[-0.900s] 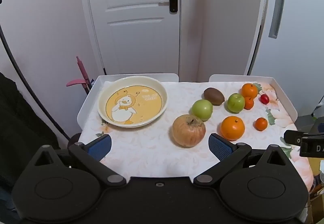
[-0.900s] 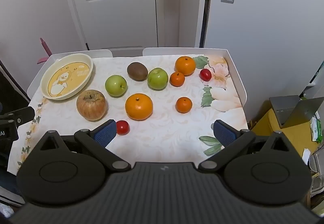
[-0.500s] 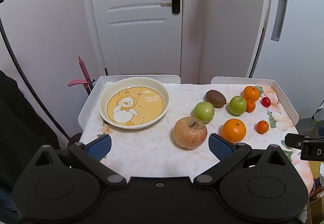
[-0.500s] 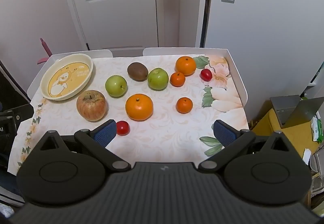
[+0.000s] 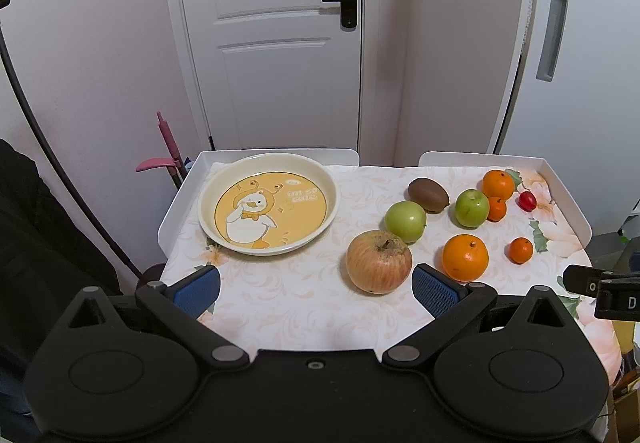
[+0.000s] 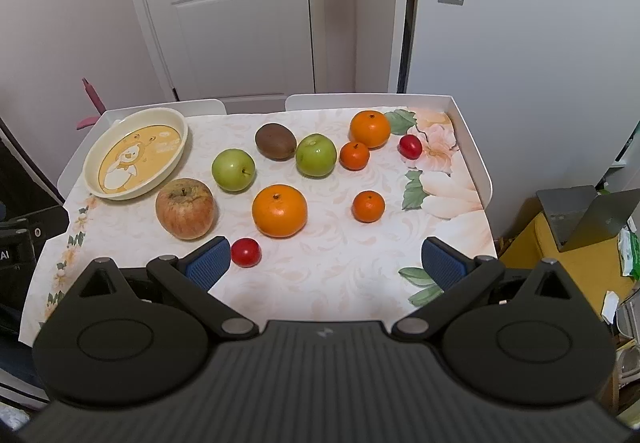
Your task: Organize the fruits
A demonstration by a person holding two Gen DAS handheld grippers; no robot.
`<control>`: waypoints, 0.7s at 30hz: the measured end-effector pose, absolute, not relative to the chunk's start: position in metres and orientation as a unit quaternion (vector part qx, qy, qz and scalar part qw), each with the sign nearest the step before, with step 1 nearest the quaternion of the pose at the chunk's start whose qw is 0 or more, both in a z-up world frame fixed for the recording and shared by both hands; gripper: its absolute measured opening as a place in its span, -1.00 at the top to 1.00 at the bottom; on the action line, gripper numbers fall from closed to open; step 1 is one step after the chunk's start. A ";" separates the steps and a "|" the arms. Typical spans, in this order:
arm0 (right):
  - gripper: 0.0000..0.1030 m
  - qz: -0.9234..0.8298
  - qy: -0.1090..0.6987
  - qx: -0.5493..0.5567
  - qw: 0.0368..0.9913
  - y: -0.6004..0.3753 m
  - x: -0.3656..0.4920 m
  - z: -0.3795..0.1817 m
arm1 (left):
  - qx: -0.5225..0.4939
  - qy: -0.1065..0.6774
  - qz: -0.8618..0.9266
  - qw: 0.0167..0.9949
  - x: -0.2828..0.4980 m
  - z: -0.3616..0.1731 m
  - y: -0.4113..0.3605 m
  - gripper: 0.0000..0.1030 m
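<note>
Plate [image 6: 182,147] with duck print is seen at upper left of the worktop [image 6: 320,275] in the right wrist view; nothing is held in it. All fruit is laid loose on the floral cloth, outside the plate.

Fruit as placed in the right wrist view:
- big russet apple [image 6: 185,208] just below-right of the plate, apart from its rim
- green apple [image 6: 233,169] centre-left, kiwi [image 6: 275,141] above it
- second green apple [image 6: 316,155] right of the kiwi; whether they touch cannot be told
- large orange [image 6: 279,210] at centre
- orange [image 6: 370,128] at upper right, small tangerine [image 6: 354,155] just below it
- second tangerine [image 6: 368,206] right of centre
- red cherry tomato [image 6: 410,146] at upper right, another [image 6: 246,252] just beside the left blue pad

Left hand-held gripper [image 5: 316,289]: jaws spread wide, nothing gripped; russet apple seen just beside its right pad.
Right hand-held gripper [image 6: 326,263]: jaws spread wide, nothing gripped.
</note>
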State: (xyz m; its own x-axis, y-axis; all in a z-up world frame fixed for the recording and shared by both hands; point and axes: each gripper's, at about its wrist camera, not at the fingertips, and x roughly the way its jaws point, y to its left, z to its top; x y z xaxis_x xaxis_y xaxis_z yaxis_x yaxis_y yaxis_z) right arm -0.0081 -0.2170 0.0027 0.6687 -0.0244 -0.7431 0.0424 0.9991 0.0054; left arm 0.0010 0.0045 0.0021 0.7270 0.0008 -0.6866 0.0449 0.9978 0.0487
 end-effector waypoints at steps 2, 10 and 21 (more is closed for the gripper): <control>-1.00 -0.018 0.407 0.011 0.913 -0.218 -0.007 0.002 | 0.031 0.368 -0.012 0.929 0.000 0.002 0.005 -1.00; -1.00 -0.019 0.406 0.013 0.913 -0.218 -0.008 0.002 | 0.031 0.368 -0.011 0.929 0.000 0.002 0.006 -1.00; -1.00 -0.019 0.406 0.015 0.914 -0.218 -0.009 0.003 | 0.031 0.368 -0.011 0.929 0.000 0.002 0.006 -1.00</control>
State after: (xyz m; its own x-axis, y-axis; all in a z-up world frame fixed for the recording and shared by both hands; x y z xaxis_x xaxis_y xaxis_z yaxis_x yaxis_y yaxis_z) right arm -0.0089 -0.2179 0.0032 0.6704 -0.0222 -0.7417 0.0465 0.9988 0.0121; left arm 0.0004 0.0056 0.0023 0.7288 0.0018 -0.6847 0.0442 0.9978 0.0497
